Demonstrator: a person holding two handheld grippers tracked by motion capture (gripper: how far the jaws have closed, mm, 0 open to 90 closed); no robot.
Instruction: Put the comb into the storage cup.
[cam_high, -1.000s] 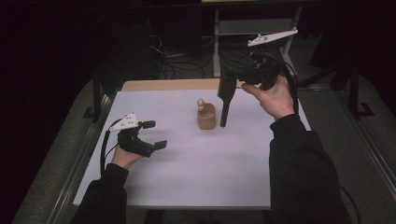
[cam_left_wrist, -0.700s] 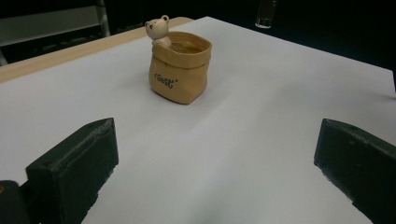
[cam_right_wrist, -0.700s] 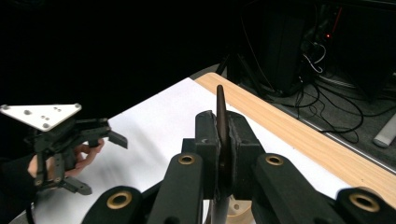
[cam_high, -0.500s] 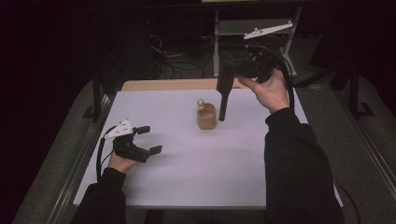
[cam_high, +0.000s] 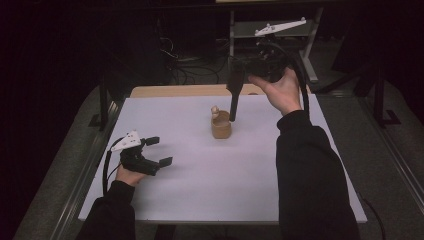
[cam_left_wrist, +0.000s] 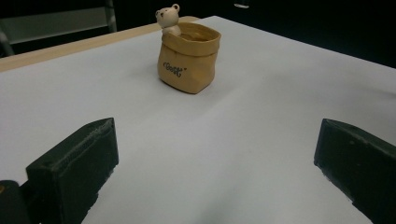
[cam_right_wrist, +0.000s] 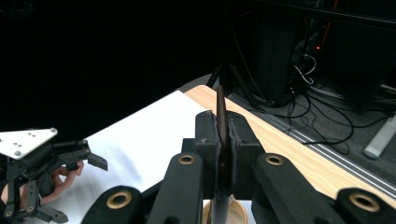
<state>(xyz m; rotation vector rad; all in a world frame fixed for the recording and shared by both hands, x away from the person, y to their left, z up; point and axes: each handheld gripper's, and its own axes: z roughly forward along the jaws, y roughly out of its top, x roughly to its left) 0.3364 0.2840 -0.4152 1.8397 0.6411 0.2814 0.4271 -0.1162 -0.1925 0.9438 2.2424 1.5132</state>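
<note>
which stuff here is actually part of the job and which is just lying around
Part of the job:
- right gripper, shut on a thin dark flat stick
- tan bag-shaped pot with a small white bear figure, below the stick's lower end
- left gripper, open, resting on the white table

Just lying about:
- black cables on the floor
- grey metal stand behind the table
</note>
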